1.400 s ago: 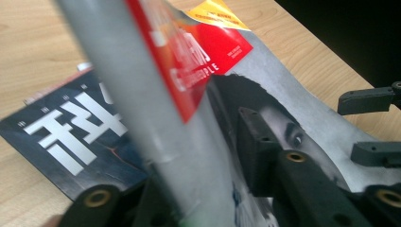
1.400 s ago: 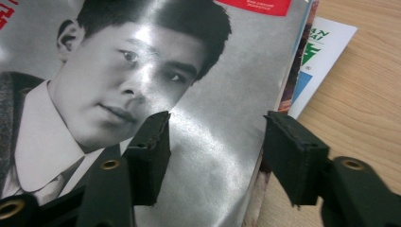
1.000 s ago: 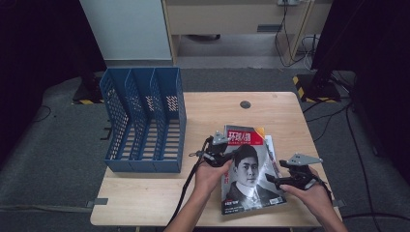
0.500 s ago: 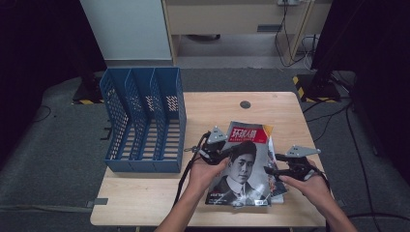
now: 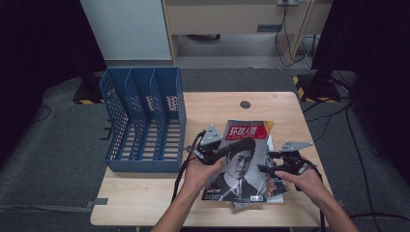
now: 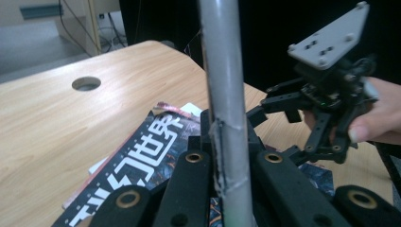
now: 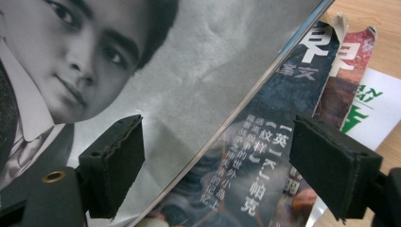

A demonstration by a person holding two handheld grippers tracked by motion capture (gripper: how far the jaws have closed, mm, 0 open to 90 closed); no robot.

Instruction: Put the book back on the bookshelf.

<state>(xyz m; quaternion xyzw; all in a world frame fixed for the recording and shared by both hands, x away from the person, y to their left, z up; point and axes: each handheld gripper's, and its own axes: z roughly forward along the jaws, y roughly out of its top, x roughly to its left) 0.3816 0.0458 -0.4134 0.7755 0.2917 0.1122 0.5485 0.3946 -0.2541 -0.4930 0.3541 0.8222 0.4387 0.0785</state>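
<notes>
Take the top magazine [image 5: 238, 164], the one with a man's picture on its cover, as your landmark. It sits on a small pile of other magazines [image 5: 270, 186] near your edge of the tabletop [image 5: 145, 193].

Closest to you, your two hands hold the claws on either side of that magazine. Your left claw [image 5: 218, 151] is at the magazine's left edge. In the left gripper view its jaws are pressed together on the thin edge of the magazine [image 6: 224, 94], which stands up between them. So this claw is closed and gripping the top magazine, and that side of it is lifted off the pile.

Your right claw [image 5: 267, 166] is at the magazine's right edge. In the right gripper view its two black jaws stand wide apart, so this claw is open and holds nothing. One jaw is over the grey cover [image 7: 179, 71] and the other is over the darker magazines under it [image 7: 265, 156]. The magazine's edge runs between the two jaws.

Farther from you, left of the magazine, a blue file rack [image 5: 142, 121] stands on the tabletop. Its slots are open at the top. Beyond the magazine, a small round hole [image 5: 245, 104] shows in the tabletop.
</notes>
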